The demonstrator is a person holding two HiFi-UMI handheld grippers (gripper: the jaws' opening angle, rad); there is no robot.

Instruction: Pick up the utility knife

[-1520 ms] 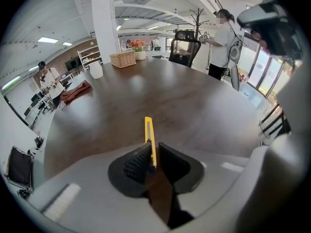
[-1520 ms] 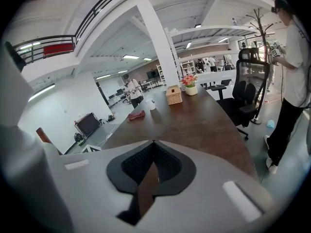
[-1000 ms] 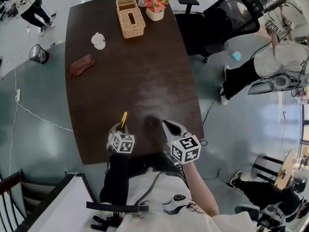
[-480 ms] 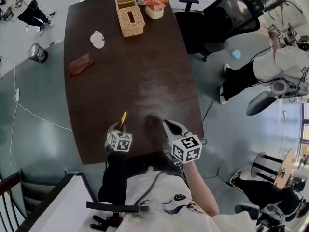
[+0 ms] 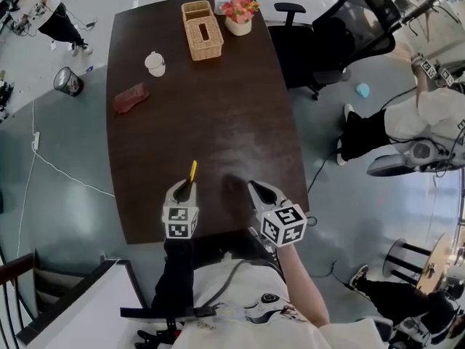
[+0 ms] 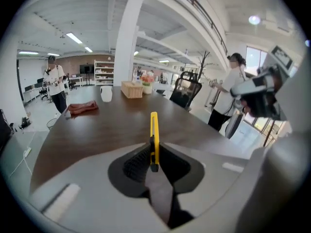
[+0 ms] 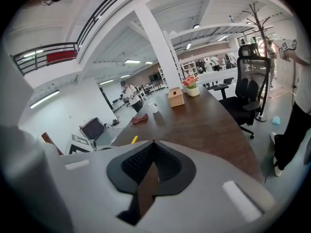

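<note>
The yellow utility knife (image 5: 192, 171) sticks out forward from my left gripper (image 5: 183, 190), which is shut on its rear end over the near part of the dark wooden table (image 5: 218, 107). In the left gripper view the knife (image 6: 154, 132) stands on edge between the pads of the left gripper (image 6: 152, 148), pointing away down the table. My right gripper (image 5: 259, 193) hovers beside it to the right, shut with nothing held. The right gripper view shows the right gripper (image 7: 153, 141) with jaws together and the knife's yellow tip (image 7: 134, 139) to their left.
At the table's far end stand a wicker tissue box (image 5: 203, 32), a small wicker basket (image 5: 195, 9) and a flower pot (image 5: 238, 13). A white cup (image 5: 155, 63) and a reddish cloth (image 5: 131, 97) lie at the left. An office chair (image 5: 341, 35) stands at the right.
The head view has shifted slightly. My left gripper has turned a little with the knife still in it, so the knife points straighter up the table. The right gripper has hardly moved.
</note>
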